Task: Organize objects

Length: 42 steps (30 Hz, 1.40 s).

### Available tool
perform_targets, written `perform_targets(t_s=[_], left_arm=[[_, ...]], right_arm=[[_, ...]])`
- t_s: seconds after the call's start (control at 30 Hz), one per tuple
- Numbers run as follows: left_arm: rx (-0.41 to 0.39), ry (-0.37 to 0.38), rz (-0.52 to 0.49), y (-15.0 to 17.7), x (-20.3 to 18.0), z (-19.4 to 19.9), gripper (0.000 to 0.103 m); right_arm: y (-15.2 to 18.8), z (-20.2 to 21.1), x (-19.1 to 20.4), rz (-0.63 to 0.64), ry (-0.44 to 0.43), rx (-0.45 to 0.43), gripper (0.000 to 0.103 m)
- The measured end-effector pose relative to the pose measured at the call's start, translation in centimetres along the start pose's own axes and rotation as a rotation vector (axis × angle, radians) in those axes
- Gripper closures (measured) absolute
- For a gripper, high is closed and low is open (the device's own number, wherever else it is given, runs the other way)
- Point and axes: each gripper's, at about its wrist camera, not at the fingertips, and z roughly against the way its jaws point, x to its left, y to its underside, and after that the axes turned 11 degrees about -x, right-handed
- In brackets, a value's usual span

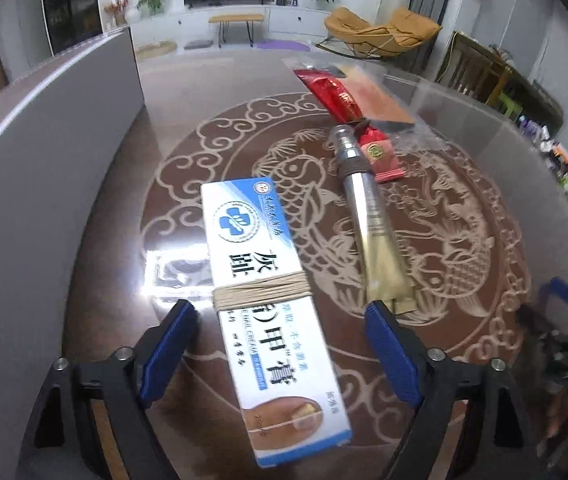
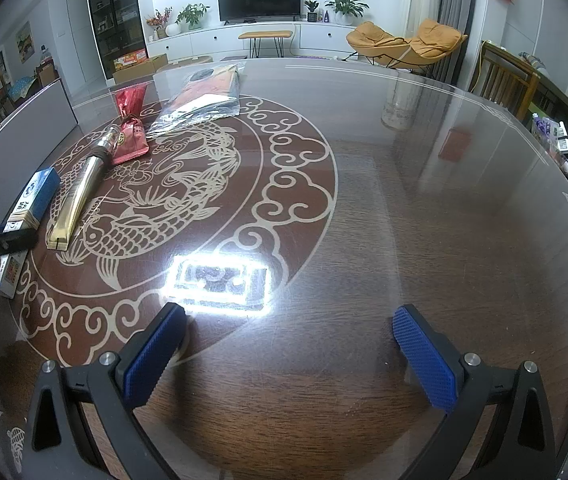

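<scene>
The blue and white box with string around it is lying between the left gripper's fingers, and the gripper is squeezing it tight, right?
Not quite. The blue and white box does lie between the left gripper fingers, but the gripper is open: the left wrist view shows a gap between each blue pad and the box.

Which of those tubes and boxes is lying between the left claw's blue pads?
The white-and-blue cream box with string wound round it; the metallic tube and red packet lie farther out.

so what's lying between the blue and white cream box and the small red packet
The silver and gold tube lies between the cream box and the red packet, touching the packet near its cap; the left wrist view shows it best.
</scene>
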Motion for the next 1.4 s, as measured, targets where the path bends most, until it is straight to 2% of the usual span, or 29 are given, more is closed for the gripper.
perform_targets(t_s=[0.2,0.23,0.27,0.3,0.43,0.63,0.7,0.73,0.8,0.87,0.93,1.0,1.07,1.13,1.23,1.27,1.3,1.4], left_arm=[[-0.025,-0.082,0.003,0.6,1.3,-0.1,0.012],[-0.029,-0.086,0.003,0.7,1.6,0.1,0.008],[-0.028,-0.088,0.004,0.9,1.8,0.1,0.001],[-0.028,-0.089,0.005,1.2,2.0,0.0,0.0],[-0.071,-0.078,-0.002,1.5,2.3,0.1,0.0],[-0.074,-0.073,-0.003,1.7,2.2,0.1,0.0],[-0.076,-0.073,-0.004,1.7,2.1,0.0,0.0],[-0.077,-0.073,-0.003,1.7,2.1,-0.1,0.0],[-0.076,-0.073,-0.002,1.7,2.1,0.0,0.0],[-0.076,-0.073,-0.003,1.7,2.1,0.0,0.0],[-0.075,-0.073,-0.003,1.7,2.1,0.0,0.0],[-0.074,-0.069,-0.003,1.8,2.1,0.0,0.0],[-0.072,-0.064,-0.011,1.8,2.1,0.0,0.0],[-0.071,-0.054,-0.022,1.9,2.1,0.2,0.0],[-0.07,-0.04,-0.037,2.1,2.3,0.3,0.0],[-0.069,-0.037,-0.041,2.1,2.3,0.4,0.0],[-0.069,-0.036,-0.044,2.2,2.2,0.5,0.0],[-0.068,-0.033,-0.049,2.5,2.1,1.0,0.0]], right_arm=[[0.0,0.0,0.1,0.0,0.0,0.0,0.0],[0.0,0.0,0.0,0.0,0.0,0.0,0.0],[0.0,0.0,0.0,0.001,0.0,0.0,0.0],[0.0,0.0,0.0,0.0,0.0,0.0,0.0],[0.0,0.0,0.0,0.0,0.0,0.0,0.0],[-0.1,0.0,0.0,-0.002,0.001,0.006,0.0],[-0.6,-0.1,0.1,-0.023,0.009,0.05,0.0],[-1.5,-0.2,0.6,-0.071,-0.037,0.071,0.0],[-3.0,0.2,1.9,-0.122,-0.125,0.05,0.0],[-5.7,-0.1,5.6,-0.113,-0.213,0.025,0.0],[-7.8,-1.4,9.1,-0.08,-0.279,0.047,0.002],[-9.3,-3.3,12.6,-0.024,-0.31,0.082,0.02],[-10.2,-5.5,15.5,0.036,-0.29,0.125,0.032],[-10.2,-6.9,16.9,0.061,-0.284,0.163,0.037],[-9.7,-6.7,18.7,0.184,-0.248,0.153,0.053],[-9.4,-6.2,18.8,0.221,-0.239,0.14,0.066],[-9.1,-5.8,18.6,0.237,-0.231,0.131,0.073],[-7.8,-4.2,16.1,0.219,-0.238,0.122,0.075]])
